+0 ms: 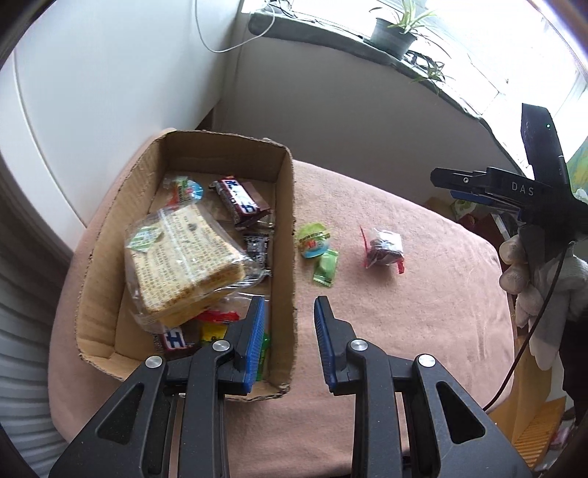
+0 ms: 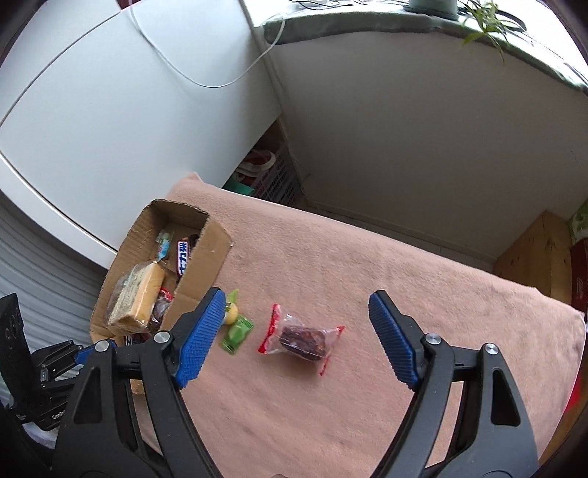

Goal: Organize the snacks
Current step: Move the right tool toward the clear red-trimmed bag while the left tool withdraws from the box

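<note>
A cardboard box on a pink blanket holds a wrapped wafer pack, chocolate bars and other sweets. Beside it on the blanket lie a round green jelly cup, a green candy and a clear packet with a dark cake. My left gripper is open and empty, hovering over the box's right wall. My right gripper is open wide and empty, above the dark cake packet; it also shows in the left wrist view.
The blanket covers a low table. A white appliance stands behind the box. A windowsill with a potted plant runs along the back wall. A wooden cabinet is at the right, a pink crate behind the table.
</note>
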{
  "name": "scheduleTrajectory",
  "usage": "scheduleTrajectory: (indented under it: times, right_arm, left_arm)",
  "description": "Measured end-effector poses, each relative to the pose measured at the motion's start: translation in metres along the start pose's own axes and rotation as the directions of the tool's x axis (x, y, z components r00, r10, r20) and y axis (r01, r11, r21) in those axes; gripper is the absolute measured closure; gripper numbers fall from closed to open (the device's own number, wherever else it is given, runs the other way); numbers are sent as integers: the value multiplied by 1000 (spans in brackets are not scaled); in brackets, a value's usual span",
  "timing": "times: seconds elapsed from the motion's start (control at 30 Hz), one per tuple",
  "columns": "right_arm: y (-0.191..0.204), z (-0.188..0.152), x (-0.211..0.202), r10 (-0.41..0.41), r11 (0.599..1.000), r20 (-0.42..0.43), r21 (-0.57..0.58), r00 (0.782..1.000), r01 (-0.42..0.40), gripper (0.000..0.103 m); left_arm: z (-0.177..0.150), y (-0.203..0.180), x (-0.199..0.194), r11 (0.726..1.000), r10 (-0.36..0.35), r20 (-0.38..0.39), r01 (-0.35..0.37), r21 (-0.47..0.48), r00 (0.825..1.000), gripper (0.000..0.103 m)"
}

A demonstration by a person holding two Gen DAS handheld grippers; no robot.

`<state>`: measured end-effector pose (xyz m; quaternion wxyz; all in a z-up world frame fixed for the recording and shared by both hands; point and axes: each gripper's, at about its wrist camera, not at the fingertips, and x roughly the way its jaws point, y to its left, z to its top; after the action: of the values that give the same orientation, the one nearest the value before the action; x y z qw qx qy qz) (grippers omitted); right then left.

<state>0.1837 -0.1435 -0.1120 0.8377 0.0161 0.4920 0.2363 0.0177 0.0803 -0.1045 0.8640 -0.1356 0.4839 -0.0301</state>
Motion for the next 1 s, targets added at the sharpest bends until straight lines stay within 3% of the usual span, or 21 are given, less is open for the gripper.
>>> scheduleTrajectory:
  times: [0.17,0.37,0.53,0.67,0.83,1.0]
  right_arm:
    - [-22,-4,10,27,998,-53,63,998,-24,20]
    - [6,9,26,63,997,-88,-29,994,-65,21]
    - [40,24,60,109,989,-159,-83,981,-124,42]
    - [54,26,77,77,986,-190,-130,979,-103,42]
    - [30,24,84,75,991,-246,-87,966,-99,42]
    - [-6,17,83,122,991,-291,-22,949,-134,42]
  left_arm:
    - [3,-20,6,999,-35,-12,35,26,999,77]
    - [0,-28,4,999,-51,-14,51,19,999,77]
    - [-3,-16,-8,999,-41,5,41,-23,999,77]
    - [-3,-4,-17,998,-28,14,29,-51,1000,77]
    - [-1,-7,-16,998,-34,13,35,-48,999,77]
    - [1,-33,2,995,-97,-22,96,-22,995,77]
